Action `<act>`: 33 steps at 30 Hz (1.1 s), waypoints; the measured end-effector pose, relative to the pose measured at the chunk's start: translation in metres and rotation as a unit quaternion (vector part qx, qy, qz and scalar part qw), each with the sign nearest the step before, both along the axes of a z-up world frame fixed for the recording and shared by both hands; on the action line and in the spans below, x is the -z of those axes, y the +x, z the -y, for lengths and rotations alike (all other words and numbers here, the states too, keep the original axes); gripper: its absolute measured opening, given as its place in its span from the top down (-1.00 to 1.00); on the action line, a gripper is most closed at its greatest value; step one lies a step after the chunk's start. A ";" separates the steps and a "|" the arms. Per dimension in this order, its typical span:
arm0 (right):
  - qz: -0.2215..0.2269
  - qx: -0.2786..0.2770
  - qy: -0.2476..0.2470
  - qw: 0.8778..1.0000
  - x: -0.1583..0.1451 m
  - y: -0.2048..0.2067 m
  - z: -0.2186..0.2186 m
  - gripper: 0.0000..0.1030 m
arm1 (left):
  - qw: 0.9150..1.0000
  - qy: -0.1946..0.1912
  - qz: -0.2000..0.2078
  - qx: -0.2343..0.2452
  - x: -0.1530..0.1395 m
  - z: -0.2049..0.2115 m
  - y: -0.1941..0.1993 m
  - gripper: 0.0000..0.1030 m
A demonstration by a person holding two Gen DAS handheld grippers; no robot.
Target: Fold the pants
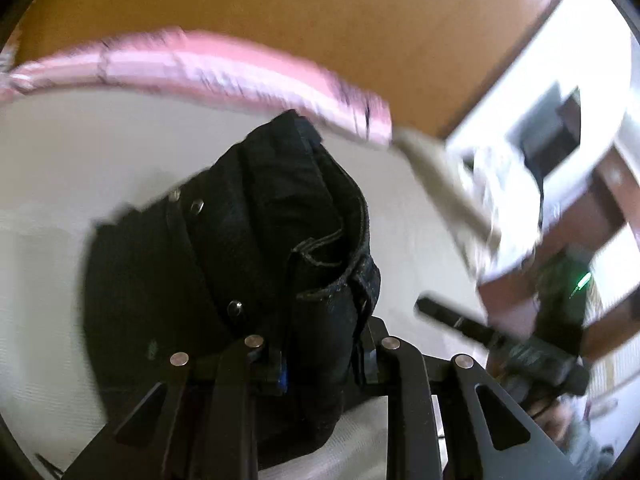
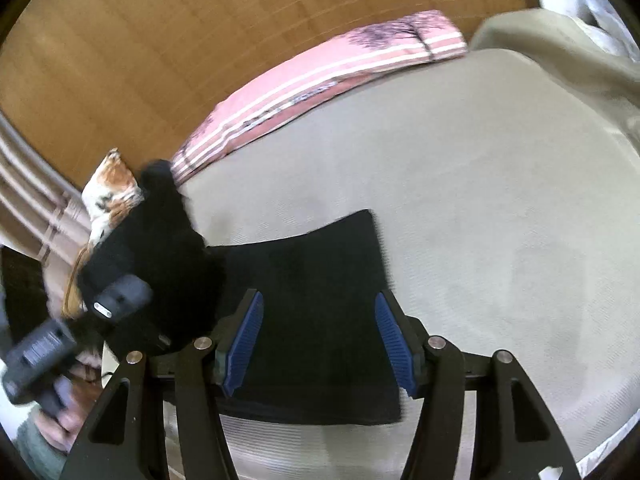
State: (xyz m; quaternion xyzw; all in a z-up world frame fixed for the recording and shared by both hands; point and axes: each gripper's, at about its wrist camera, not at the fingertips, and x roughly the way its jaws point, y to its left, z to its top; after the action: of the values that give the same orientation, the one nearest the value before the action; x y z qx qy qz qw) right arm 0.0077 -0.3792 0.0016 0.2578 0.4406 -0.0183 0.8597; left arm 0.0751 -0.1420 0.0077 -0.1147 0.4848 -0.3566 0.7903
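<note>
Black pants (image 1: 248, 248) with metal buttons hang bunched from my left gripper (image 1: 320, 360), whose jaws are shut on the waistband above the pale bed sheet (image 1: 60, 168). In the right wrist view a flat folded part of the pants (image 2: 312, 288) lies on the sheet (image 2: 480, 220), and the raised part (image 2: 160, 248) is lifted at the left by the left gripper (image 2: 120, 300). My right gripper (image 2: 320, 340) is open, its blue pads (image 2: 244, 340) apart just above the flat part, holding nothing.
A pink striped pillow (image 2: 312, 80) lies along the wooden headboard (image 2: 200, 32). A floral cushion (image 2: 112, 188) sits at the left. A beige blanket (image 2: 560, 52) lies at the far right. The right gripper (image 1: 500, 340) shows in the left wrist view.
</note>
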 end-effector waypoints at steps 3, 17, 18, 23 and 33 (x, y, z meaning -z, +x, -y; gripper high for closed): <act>-0.011 0.010 0.013 1.000 0.009 -0.001 0.012 -0.12 | 0.998 0.062 -0.003 0.031 0.031 0.033 -0.011 0.55; -0.021 -0.080 0.103 0.991 0.038 0.026 0.003 -0.12 | 0.987 0.073 0.069 0.122 -0.001 0.026 -0.050 0.05; -0.026 -0.087 0.108 0.990 0.043 0.031 0.003 -0.12 | 0.989 0.065 0.072 0.111 -0.006 0.018 -0.048 -0.04; -0.048 -0.103 0.138 0.984 0.066 0.048 0.004 -0.13 | 0.993 0.083 0.076 0.018 -0.006 -0.036 -0.019 -0.15; -0.044 -0.141 0.169 0.975 0.096 0.081 0.000 -0.12 | 0.987 0.150 0.050 -0.007 0.046 -0.053 -0.007 -0.15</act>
State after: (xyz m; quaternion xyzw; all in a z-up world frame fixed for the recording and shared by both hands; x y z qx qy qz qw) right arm 0.0882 -0.3796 -0.0942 0.3334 0.5065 0.1660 0.7777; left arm 0.0683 -0.0891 -0.0387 0.0189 0.4920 -0.2794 0.8243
